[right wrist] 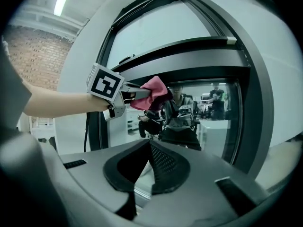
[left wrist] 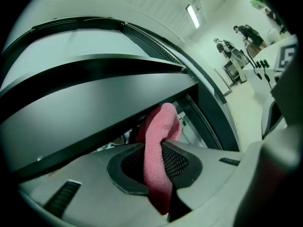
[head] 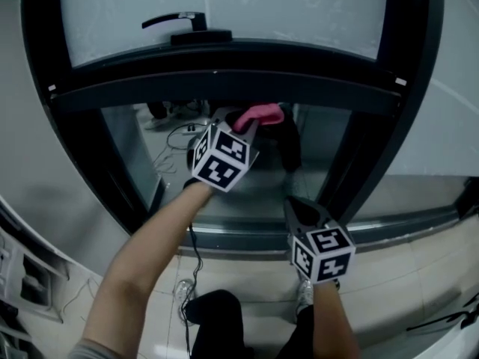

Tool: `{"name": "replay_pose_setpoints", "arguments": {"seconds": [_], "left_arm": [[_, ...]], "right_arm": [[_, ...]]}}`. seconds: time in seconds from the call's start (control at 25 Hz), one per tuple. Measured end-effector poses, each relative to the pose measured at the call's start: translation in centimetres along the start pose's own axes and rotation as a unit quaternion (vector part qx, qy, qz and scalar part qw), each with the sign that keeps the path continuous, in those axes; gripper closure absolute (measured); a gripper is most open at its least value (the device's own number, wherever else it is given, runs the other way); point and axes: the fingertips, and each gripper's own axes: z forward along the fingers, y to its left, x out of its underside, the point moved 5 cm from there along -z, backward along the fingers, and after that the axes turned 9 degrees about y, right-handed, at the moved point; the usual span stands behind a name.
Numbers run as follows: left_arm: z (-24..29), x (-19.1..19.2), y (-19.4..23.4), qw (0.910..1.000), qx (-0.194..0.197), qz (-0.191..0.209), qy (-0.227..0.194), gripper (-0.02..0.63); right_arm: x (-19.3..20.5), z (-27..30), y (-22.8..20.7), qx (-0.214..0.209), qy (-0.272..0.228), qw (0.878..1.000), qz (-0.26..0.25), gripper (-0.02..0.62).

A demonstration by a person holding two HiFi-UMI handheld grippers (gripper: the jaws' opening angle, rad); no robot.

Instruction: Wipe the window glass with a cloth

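A pink cloth (head: 262,114) is pinched in my left gripper (head: 251,129) and held up against the top of the lower window glass (head: 142,148), just under the black crossbar (head: 224,84). In the left gripper view the cloth (left wrist: 161,126) folds over between the jaws of the left gripper (left wrist: 158,150). My right gripper (head: 297,206) hangs lower and to the right, near the bottom of the pane, shut with nothing in it. From the right gripper view, its jaws (right wrist: 149,148) point at the glass (right wrist: 213,126), with the left gripper (right wrist: 135,93) and cloth (right wrist: 151,92) above.
A black handle (head: 176,21) sits on the upper pane's frame. Thick black frame posts (head: 374,148) border the lower pane. A cable (head: 191,245) trails on the tiled floor near my feet. Several people (left wrist: 225,46) stand far off in the room.
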Motion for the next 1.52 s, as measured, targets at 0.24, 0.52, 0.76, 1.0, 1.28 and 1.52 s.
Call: {"name": "replay_pose_setpoints", "arguments": {"seconds": [0.24,0.52,0.76,1.0,1.28,1.52], "left_arm": [[0.7,-0.3,1.3,0.9991,-0.027,-0.029,-0.015,0.548],[1.7,0.5,1.7,0.9989,-0.030,-0.033,-0.017,0.548],[2.3,1.1,0.7,0.9990,-0.026,-0.030,-0.022,0.548],[2.5,2.6,-0.6,0.9992,-0.021,-0.027,-0.019,0.549],[2.9,5.6,-2.5,0.9994,-0.008,-0.033,0.001,0.548],[3.4,8.2,-4.4,0.9990,0.008,-0.041,0.015,0.549]], "right_arm": [[0.1,0.0,0.3,0.003,0.008,1.000,-0.007,0.597],[0.4,0.5,-0.2,0.004,0.015,1.000,-0.009,0.597],[1.8,1.1,-0.9,0.002,0.023,1.000,-0.001,0.597],[3.5,1.5,-1.2,-0.002,0.034,0.999,0.010,0.598],[4.9,2.1,-1.4,-0.008,0.042,0.999,0.017,0.597],[6.4,2.7,-1.7,-0.009,0.054,0.998,0.020,0.597]]}}
